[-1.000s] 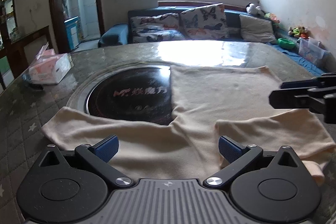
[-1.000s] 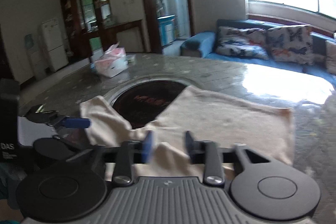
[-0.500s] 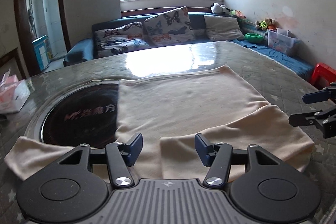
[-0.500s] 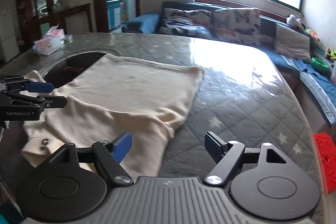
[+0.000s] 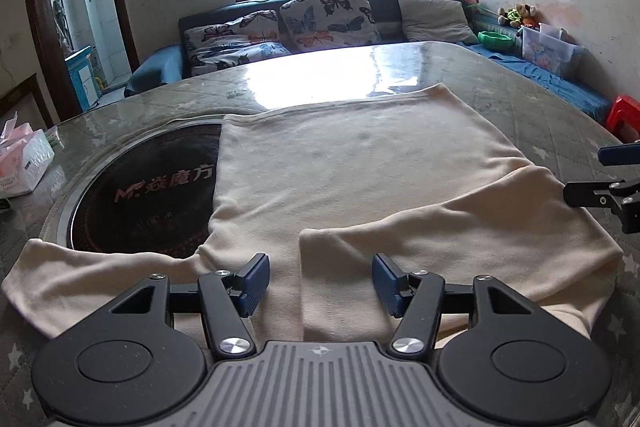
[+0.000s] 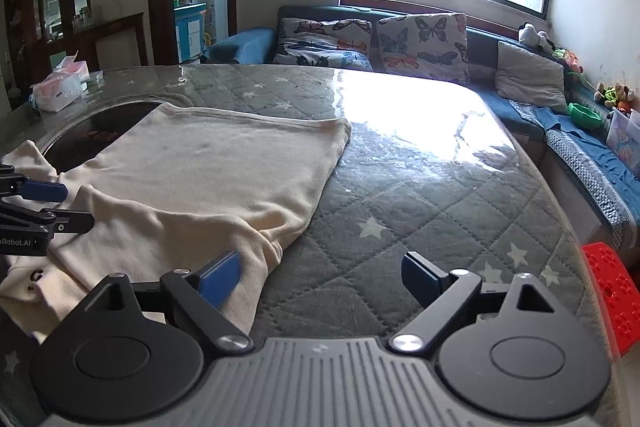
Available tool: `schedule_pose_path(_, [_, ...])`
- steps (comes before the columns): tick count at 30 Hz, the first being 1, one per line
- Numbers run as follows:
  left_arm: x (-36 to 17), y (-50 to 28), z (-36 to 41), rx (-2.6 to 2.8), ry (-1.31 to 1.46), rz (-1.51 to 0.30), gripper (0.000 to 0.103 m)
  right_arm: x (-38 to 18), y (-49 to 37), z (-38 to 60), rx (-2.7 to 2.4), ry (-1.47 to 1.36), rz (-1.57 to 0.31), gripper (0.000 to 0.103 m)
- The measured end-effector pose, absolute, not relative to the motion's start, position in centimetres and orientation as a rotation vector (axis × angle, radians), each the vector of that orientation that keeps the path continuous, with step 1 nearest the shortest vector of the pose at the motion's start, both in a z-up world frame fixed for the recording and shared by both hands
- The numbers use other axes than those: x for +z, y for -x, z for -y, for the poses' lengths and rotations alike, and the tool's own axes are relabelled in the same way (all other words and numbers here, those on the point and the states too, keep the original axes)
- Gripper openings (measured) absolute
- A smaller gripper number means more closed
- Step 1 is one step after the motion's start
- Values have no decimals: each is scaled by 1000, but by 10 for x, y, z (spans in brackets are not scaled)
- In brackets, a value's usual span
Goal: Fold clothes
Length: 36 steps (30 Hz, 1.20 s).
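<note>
Both grippers have swung rightward since a second ago. The left gripper (image 5: 320,281) has narrowed its jaws to about half spread; they stand apart over the near fold of the cream garment (image 5: 360,171), clamping nothing. The right gripper (image 6: 320,277) has just been opening wide, its left pad (image 6: 220,275) above the garment's right edge, holding nothing. The garment lies flat on the quilted table (image 6: 420,195), one sleeve folded inward.
</note>
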State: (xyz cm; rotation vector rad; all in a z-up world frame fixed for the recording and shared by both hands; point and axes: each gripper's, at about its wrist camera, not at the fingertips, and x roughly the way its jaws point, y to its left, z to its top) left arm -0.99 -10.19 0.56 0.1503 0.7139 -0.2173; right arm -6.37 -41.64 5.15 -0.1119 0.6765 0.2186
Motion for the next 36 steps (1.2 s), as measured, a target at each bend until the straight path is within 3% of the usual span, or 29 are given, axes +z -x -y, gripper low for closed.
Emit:
schedule_pose_path(2, [6,10,102,-231,-142,-717,46,52,67,418,218,110,-674,90])
schedule_pose_path(7, [12,14,106,-263,-132,-695,6,52,73,418,210,114,-665,92])
schedule_pose_path(15, [53,28,105,-288,-113,-572,6,56,72,420,187,108,-627,94])
schedule_pose_path(21, [38,19,102,-254,-137,-630,6,44,60,408,174,138,-627,95])
schedule_pose_path(26, [24,15,95,-212,-166,-673,12,39,59,406,151,184,-637,95])
schedule_pose_path(29, [25,17,89,-187,-158,-670,24,49,60,406,146,190,-604,95])
schedule_pose_path(36, [25,18,97,-254,-152,-648,25,46,44,390,163,216,-606,98])
